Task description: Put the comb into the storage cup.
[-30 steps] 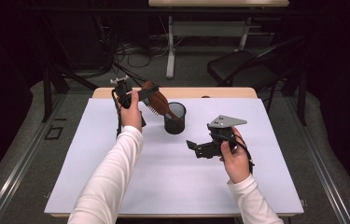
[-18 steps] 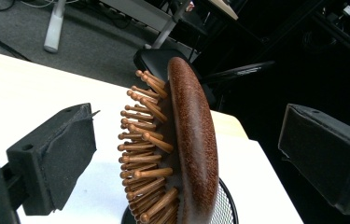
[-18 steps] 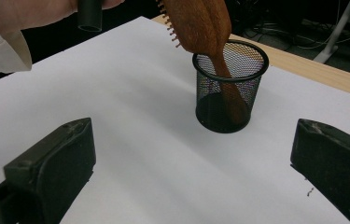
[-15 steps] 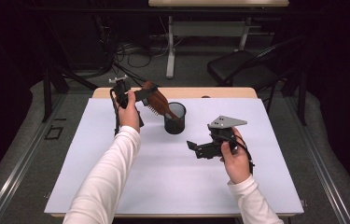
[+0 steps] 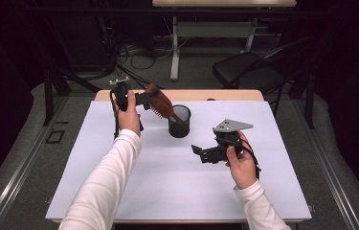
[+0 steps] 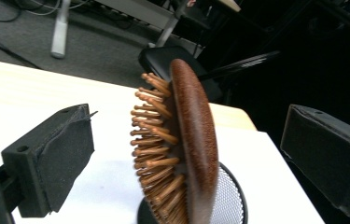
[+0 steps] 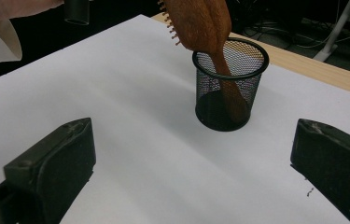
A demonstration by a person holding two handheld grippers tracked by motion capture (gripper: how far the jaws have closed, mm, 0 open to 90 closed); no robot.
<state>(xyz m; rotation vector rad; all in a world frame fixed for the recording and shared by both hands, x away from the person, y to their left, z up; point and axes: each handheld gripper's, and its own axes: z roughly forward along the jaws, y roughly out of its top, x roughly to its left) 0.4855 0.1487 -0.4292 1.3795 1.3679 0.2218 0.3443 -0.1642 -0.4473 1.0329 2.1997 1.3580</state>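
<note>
We have the brown wooden paddle hairbrush (image 5: 160, 103) standing handle-down in the small black wire-mesh cup (image 5: 180, 121), which sits on the white worktop (image 5: 167, 182) toward its far side. The brush leans well out over the cup's rim toward our left tongs (image 5: 144, 99), its bristled head high above the mesh. In the left gripper view the two black pads stand wide apart on either side of the brush head (image 6: 186, 149), and neither appears to touch it, so the brush seems to rest on the cup alone.

That is where we see the risk. The cup (image 7: 230, 88) looks light and narrow, and the head of the brush (image 7: 200, 23) is the heavy end, hanging outside the rim. We judge that the lean could tip the cup over toward our left, or let the brush slide out and fall onto the worktop. A pad brushing the bristles as we draw the left tongs away would have the same effect.

Our right tongs (image 5: 199, 153) hang open above the worktop, well apart from the cup, too far to steady it.
</note>
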